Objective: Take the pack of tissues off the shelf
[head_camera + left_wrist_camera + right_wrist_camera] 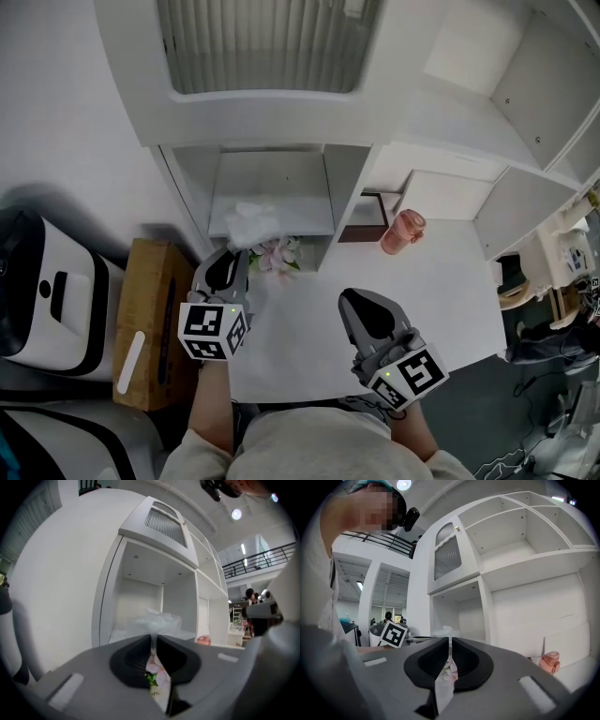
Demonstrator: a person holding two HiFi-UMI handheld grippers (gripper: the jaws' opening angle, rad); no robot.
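Now the pack of tissues point(277, 255) is pinched between the jaws of the left gripper point(242, 261) at the front of the low shelf point(281, 187). The right gripper point(349, 298) is shut, with nothing held. Next, the pack should probably be pulled straight back, off the shelf.

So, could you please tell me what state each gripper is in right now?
Left gripper: closed on the pack of tissues.
Right gripper: closed, holding nothing.

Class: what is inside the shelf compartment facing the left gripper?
The flowered pack of tissues, at its front edge, pinched by the left gripper. The rest looks bare; the shelf floor beneath the pack is covered.
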